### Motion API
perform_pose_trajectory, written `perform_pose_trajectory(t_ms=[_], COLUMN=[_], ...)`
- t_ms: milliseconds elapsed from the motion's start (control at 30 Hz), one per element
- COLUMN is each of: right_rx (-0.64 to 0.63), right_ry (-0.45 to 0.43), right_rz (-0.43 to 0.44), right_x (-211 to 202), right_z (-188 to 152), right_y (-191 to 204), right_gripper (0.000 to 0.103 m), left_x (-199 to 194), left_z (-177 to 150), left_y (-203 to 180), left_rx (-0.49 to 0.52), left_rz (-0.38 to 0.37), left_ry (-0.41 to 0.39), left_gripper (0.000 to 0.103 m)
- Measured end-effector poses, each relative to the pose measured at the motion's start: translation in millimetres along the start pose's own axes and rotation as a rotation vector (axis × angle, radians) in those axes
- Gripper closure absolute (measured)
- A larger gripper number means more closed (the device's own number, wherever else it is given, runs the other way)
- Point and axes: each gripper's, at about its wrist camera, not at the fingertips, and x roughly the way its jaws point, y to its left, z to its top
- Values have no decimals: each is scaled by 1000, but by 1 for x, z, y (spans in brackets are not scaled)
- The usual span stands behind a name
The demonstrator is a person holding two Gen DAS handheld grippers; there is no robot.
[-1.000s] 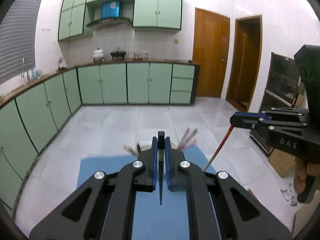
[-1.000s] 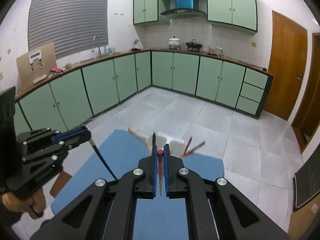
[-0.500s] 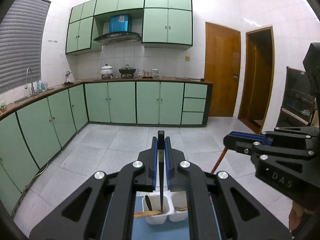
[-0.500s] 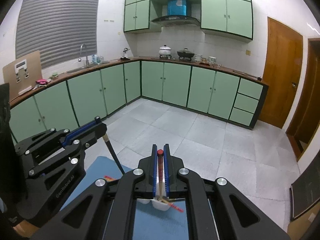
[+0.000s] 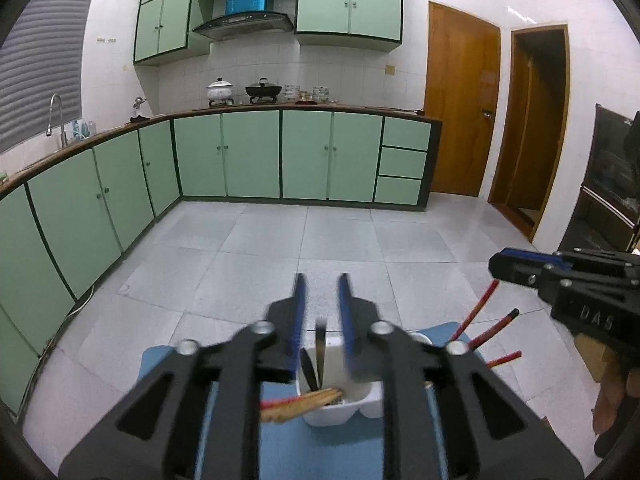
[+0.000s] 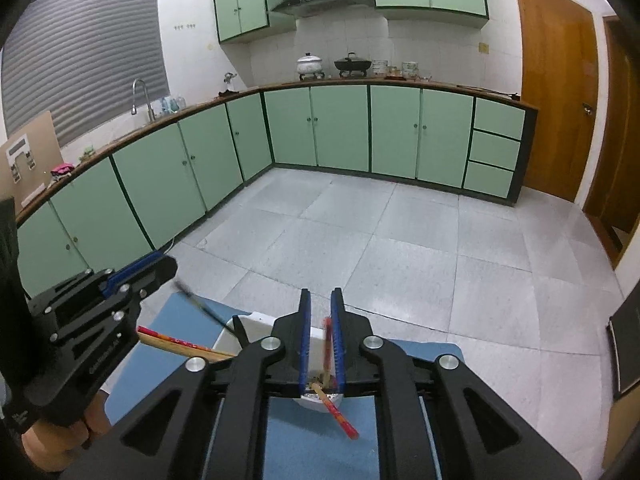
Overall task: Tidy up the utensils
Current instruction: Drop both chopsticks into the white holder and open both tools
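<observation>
the left gripper [image 5: 320,292] has its blue-lined jaws spread, they've just been opening, and a dark slim utensil [image 5: 320,346] stands blurred in the gap with neither pad on it, its lower end down in the white plastic utensil holder [image 5: 340,404]. over on the other side, the right gripper [image 6: 320,308] has its jaws parted a little, just been opening too, and a red chopstick [image 6: 329,346] hangs blurred in the slot, close against the right-hand pad; whether that pad touches it i cannot tell. its lower end drops into the holder's near compartment.

the holder sits right under both grippers. from the left wrist view, a bundle of tan wooden chopsticks [image 5: 300,402] with one red among them leans out of it to the left, and three red chopsticks [image 5: 494,330] fan up on the right. from the right wrist view, another red chopstick [image 6: 336,412] slants out over the near rim onto the mat.

outward now: the holder stands on a blue mat [image 6: 320,444] covering the bench, its far edge just past the holder. beyond that, pale grey floor tiles [image 5: 312,240] run to an l-shaped run of mint-green cabinets [image 5: 256,156] under a brown countertop. a white lidded pot [image 5: 219,90] and a black wok [image 5: 263,90] sit on the hob, with a range hood [image 5: 244,22] above. a chrome tap [image 6: 140,96] stands below a grey shuttered window [image 6: 84,48], and a brown wooden door [image 5: 460,100] closes the right side.
</observation>
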Motion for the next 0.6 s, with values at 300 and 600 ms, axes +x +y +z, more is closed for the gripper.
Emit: perform_pose_trajectory(t_ms=[300, 600], right_rx=[36, 22], right_ry=[-91, -264], right_rz=[28, -60], right_x=[-66, -174], right_z=[1, -78], right_y=[3, 33], right_gripper=[74, 22], left_x=[-67, -175], left_z=[12, -36], left_y=[6, 26], left_rx=[31, 0], left_rz=[36, 71], left_ry=[-30, -19], left_gripper=[44, 14])
